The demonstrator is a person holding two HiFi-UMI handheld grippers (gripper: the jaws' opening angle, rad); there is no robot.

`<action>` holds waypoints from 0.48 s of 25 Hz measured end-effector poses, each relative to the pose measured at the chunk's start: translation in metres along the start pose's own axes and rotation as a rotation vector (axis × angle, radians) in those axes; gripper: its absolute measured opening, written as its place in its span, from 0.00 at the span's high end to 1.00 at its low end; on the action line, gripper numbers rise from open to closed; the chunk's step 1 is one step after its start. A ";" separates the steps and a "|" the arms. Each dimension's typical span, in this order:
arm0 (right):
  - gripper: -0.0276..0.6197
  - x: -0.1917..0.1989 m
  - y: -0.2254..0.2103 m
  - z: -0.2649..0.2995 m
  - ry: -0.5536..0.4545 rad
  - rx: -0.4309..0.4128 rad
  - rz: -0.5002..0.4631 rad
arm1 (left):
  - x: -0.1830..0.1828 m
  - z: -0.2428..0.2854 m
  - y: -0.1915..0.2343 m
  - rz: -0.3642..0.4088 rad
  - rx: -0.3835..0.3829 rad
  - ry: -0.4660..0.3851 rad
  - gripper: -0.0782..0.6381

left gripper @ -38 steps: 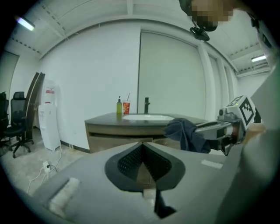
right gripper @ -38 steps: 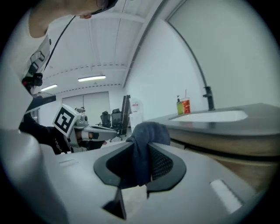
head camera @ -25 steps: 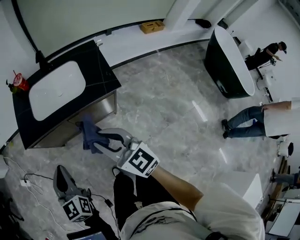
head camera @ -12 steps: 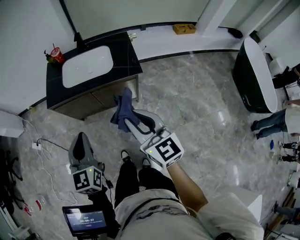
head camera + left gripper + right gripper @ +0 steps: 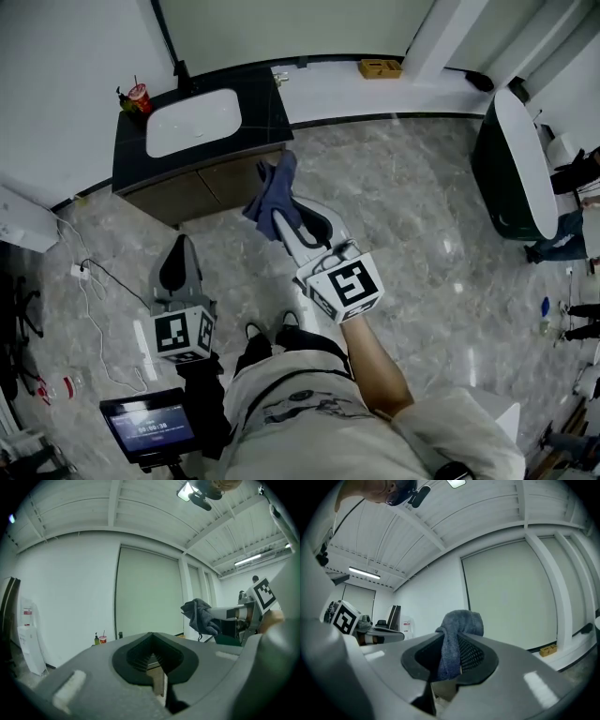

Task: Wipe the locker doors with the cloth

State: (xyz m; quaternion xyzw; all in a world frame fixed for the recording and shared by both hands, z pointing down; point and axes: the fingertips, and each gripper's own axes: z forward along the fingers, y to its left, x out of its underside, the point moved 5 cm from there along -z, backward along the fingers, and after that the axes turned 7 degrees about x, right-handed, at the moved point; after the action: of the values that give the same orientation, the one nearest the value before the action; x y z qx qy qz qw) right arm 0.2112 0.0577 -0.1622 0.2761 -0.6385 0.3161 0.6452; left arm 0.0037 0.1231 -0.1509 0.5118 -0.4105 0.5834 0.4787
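Note:
A blue-grey cloth (image 5: 271, 195) hangs bunched from my right gripper (image 5: 281, 217), whose jaws have just been closing and are shut on it. In the right gripper view the cloth (image 5: 457, 629) fills the gap between the jaws and droops over the tips. It is held in the air in front of the brown cabinet doors (image 5: 202, 192), under a black counter with a white sink (image 5: 194, 122). My left gripper (image 5: 180, 246) is lower left, jaws together with nothing between them, apart from the cabinet. The left gripper view shows the cloth (image 5: 199, 616) at the right.
A red cup with a straw (image 5: 139, 97) stands on the counter's left corner. A dark tub (image 5: 514, 159) is at the right, a wooden box (image 5: 380, 67) on the far ledge. Cables (image 5: 94, 281) lie on the marble floor; a small screen (image 5: 150, 424) is bottom left. A person's legs (image 5: 561, 236) show far right.
Both grippers have risen and moved toward the sink cabinet. The cloth stays in the right gripper and now hangs by the cabinet's right door.

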 end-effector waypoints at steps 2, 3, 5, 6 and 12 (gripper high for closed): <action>0.83 -0.004 0.004 -0.003 -0.002 0.009 -0.009 | -0.004 -0.003 0.000 -0.001 0.008 -0.014 0.89; 0.83 -0.006 0.007 -0.003 -0.004 0.011 -0.014 | -0.004 -0.005 0.001 0.001 0.011 -0.022 0.89; 0.83 -0.006 0.014 -0.005 -0.005 0.013 -0.018 | -0.002 -0.010 0.006 0.004 0.011 -0.032 0.89; 0.83 -0.006 0.018 -0.007 -0.003 0.013 -0.018 | -0.002 -0.013 0.009 0.005 0.011 -0.035 0.89; 0.83 -0.007 0.027 -0.010 0.001 0.022 -0.023 | -0.013 -0.015 0.015 0.013 0.022 -0.053 0.89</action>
State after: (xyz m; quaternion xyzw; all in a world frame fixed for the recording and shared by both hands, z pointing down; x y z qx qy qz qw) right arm 0.1977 0.0823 -0.1712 0.2905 -0.6315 0.3158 0.6459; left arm -0.0140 0.1331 -0.1656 0.5296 -0.4201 0.5771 0.4582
